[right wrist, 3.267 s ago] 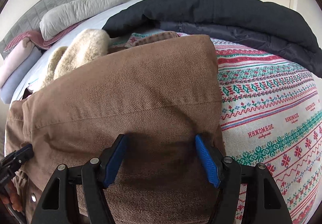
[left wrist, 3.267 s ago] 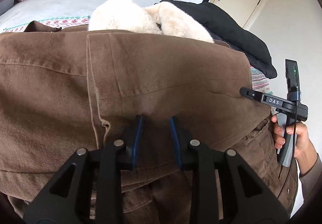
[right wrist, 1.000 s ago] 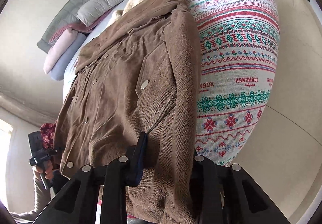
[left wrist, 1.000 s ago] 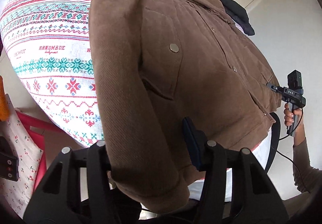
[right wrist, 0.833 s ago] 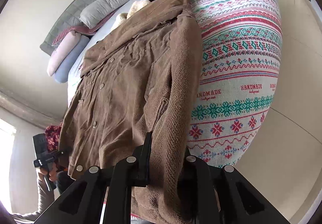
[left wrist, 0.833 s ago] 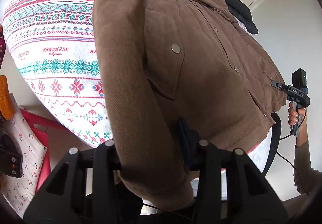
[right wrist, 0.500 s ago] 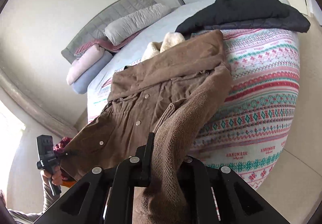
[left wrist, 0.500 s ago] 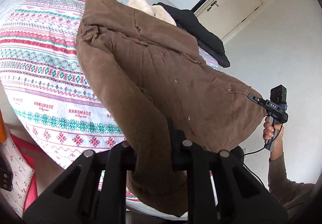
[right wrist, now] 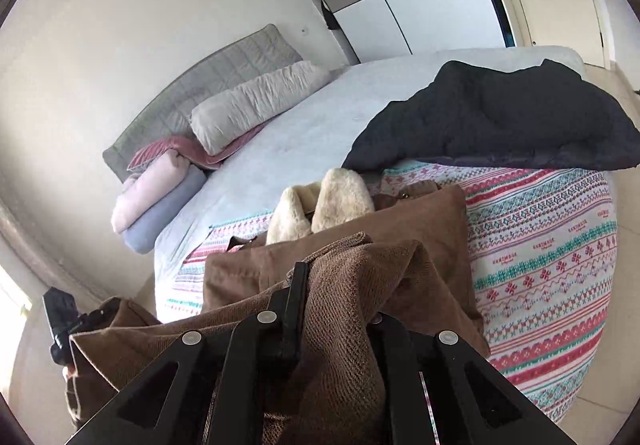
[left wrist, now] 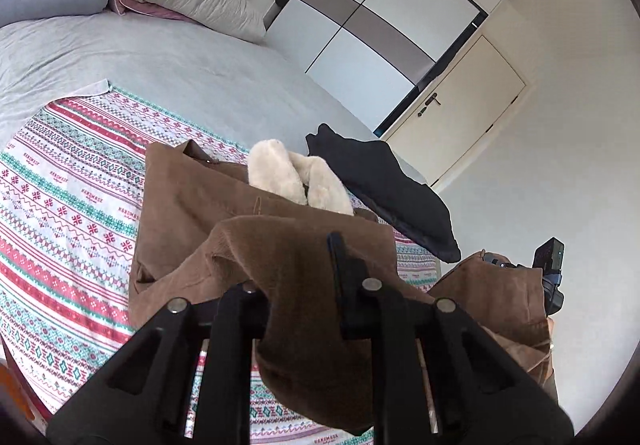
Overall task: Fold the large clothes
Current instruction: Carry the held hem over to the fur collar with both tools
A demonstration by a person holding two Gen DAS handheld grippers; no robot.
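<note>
Corduroy jacket [left wrist: 208, 213], brown and ribbed, cream fleece collar [left wrist: 296, 177]; left gripper [left wrist: 296, 277] and right gripper [right wrist: 340, 309] each pinch its bunched hem; patterned blanket [left wrist: 68, 205] beneath.

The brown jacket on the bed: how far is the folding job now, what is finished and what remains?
Early to mid fold. Done: the brown jacket lies on the patterned blanket, fleece collar at the far end. In hand: the left gripper and right gripper are each shut on a bottom corner, lifted above the bed. Left: lay the hem toward the collar and smooth it. The black coat looks unfolded.
</note>
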